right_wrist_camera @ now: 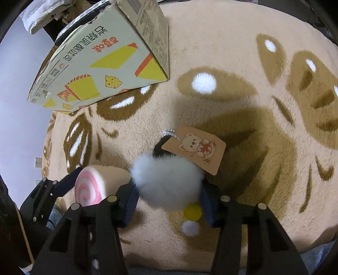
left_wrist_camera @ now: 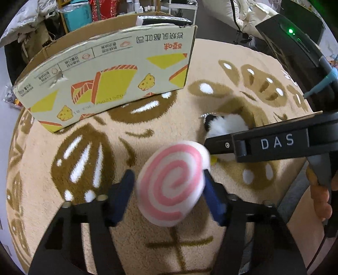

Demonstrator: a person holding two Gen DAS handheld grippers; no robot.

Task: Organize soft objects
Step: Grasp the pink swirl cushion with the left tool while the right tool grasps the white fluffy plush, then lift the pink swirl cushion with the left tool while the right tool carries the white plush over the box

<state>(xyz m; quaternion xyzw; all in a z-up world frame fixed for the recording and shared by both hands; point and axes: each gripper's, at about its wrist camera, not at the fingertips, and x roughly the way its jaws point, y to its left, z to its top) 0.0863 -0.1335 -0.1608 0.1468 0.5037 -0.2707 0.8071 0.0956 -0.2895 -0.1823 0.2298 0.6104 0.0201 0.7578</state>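
My left gripper [left_wrist_camera: 169, 184] is shut on a pink-and-white swirl plush roll [left_wrist_camera: 172, 183] and holds it above the rug; the roll also shows in the right wrist view [right_wrist_camera: 95, 184]. My right gripper [right_wrist_camera: 169, 190] is shut on a fluffy white plush [right_wrist_camera: 166, 182] with a black part and a bear-print paper tag [right_wrist_camera: 194, 149] on a bead chain. In the left wrist view the white plush [left_wrist_camera: 226, 124] sits behind the right gripper's black body [left_wrist_camera: 270, 143]. A cardboard box [left_wrist_camera: 109, 76] stands on the rug beyond both grippers; it also shows in the right wrist view [right_wrist_camera: 105, 57].
A beige fluffy rug [left_wrist_camera: 211, 69] with brown and white shapes covers the floor, also in the right wrist view [right_wrist_camera: 232, 63]. Clutter, bags and a teal container [left_wrist_camera: 78, 14] lie behind the box. A hand [left_wrist_camera: 321, 196] holds the right gripper.
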